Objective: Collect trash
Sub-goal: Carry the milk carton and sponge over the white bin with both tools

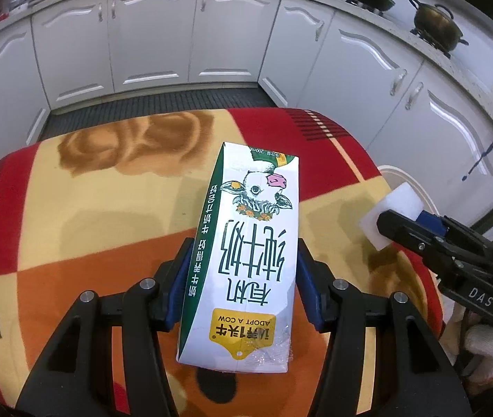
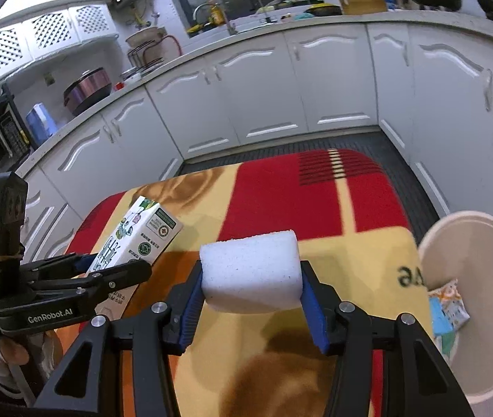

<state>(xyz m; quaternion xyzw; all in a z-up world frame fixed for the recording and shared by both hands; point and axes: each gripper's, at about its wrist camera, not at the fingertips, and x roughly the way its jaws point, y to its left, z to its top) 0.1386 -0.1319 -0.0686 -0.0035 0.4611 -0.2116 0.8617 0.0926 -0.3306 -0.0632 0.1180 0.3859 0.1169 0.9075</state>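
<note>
My left gripper (image 1: 243,264) is shut on a white and green milk carton (image 1: 246,260) and holds it above the red and orange blanket-covered table (image 1: 90,208). The carton also shows in the right wrist view (image 2: 135,236), with the left gripper (image 2: 114,274) around it. My right gripper (image 2: 250,288) is shut on a white foam block (image 2: 250,271) above the table (image 2: 298,194). The block also shows at the right of the left wrist view (image 1: 392,212), in the right gripper (image 1: 399,226).
A white trash bin (image 2: 468,278) stands by the table's right edge, with blue and patterned wrappers (image 2: 448,309) inside. White kitchen cabinets (image 1: 149,38) and a dark floor mat (image 2: 281,149) lie beyond the table. Pots (image 1: 434,24) sit on the counter.
</note>
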